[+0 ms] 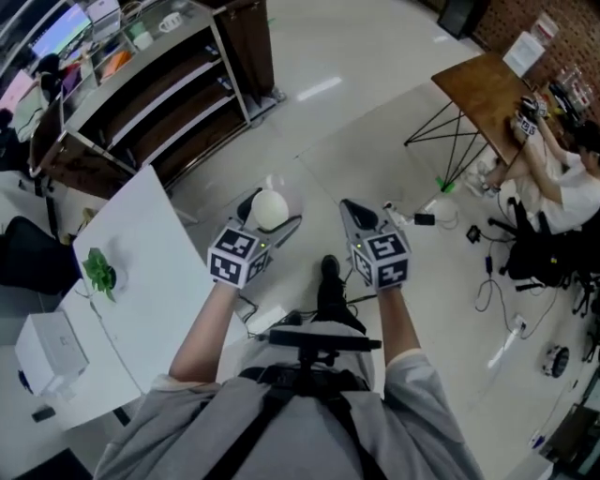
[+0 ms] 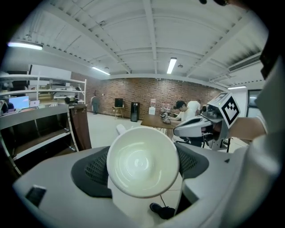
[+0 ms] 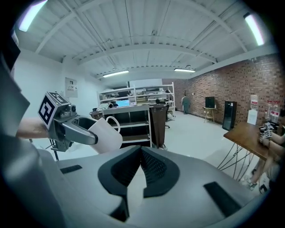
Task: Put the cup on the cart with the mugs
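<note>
A white cup point(image 1: 270, 208) sits between the jaws of my left gripper point(image 1: 272, 214), which is shut on its sides. In the left gripper view the cup's point(image 2: 142, 162) open mouth faces the camera between the grey pads. My right gripper point(image 1: 354, 214) is beside it on the right, shut with nothing in it; its tips meet in the right gripper view point(image 3: 141, 153). That view also shows the cup point(image 3: 104, 133) with its handle turned up. The dark shelved cart point(image 1: 159, 89) stands ahead at upper left, with small items, among them a white mug point(image 1: 171, 21), on its top.
A white table point(image 1: 141, 281) with a green plant point(image 1: 98, 270) and a white box point(image 1: 47, 347) is close on my left. A wooden table point(image 1: 483, 89) with a seated person point(image 1: 558, 183) is at the far right. Cables point(image 1: 487, 272) lie on the floor.
</note>
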### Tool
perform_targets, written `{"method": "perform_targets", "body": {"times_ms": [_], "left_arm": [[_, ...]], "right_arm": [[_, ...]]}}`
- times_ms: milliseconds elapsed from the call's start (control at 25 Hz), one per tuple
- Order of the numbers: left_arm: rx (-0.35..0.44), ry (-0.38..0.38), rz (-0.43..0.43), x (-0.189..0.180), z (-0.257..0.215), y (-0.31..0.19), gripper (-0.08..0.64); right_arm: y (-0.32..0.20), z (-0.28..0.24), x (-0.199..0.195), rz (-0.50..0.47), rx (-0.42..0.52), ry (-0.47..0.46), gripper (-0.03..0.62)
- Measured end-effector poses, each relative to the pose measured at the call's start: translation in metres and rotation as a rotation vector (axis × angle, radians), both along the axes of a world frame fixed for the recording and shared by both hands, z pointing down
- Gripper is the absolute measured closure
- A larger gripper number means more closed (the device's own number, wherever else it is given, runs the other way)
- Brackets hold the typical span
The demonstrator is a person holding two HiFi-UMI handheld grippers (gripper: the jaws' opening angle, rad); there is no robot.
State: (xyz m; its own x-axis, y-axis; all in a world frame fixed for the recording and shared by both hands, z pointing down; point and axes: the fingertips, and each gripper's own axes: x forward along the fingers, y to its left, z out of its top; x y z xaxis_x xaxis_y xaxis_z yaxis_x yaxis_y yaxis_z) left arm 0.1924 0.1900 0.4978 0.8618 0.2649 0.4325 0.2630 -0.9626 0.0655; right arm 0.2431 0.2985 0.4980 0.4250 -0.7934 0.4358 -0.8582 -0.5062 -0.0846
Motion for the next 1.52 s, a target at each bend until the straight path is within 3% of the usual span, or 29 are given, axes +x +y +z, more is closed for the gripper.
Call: {"method": "perform_targets", "body": {"times_ms": [400,720,1040,1520], "left_arm": [[0.002,-0.004,-0.259,0.102,-0.013,-0.073,0.129],[0.052,0.005,-0.410,0.149,-0.034,-0.141,0.129],[0.089,0.002,-0.473,0.186,-0.040,-0.239,0.129],[0.093,0.043,-0.463,0.255,-0.056,-0.407,0.129]], "right_arm": [[-0.078,-0.014,0.132,-0.242,0.039,0.003,0.601],[-0.160,-0.031,0.187,-0.415,0.077,0.030,0.601],[-0.272,-0.032,0.223,-0.526,0.075,0.034,0.601],[-0.452,-0.062,0.292,-0.545,0.077,0.085,0.601]]}}
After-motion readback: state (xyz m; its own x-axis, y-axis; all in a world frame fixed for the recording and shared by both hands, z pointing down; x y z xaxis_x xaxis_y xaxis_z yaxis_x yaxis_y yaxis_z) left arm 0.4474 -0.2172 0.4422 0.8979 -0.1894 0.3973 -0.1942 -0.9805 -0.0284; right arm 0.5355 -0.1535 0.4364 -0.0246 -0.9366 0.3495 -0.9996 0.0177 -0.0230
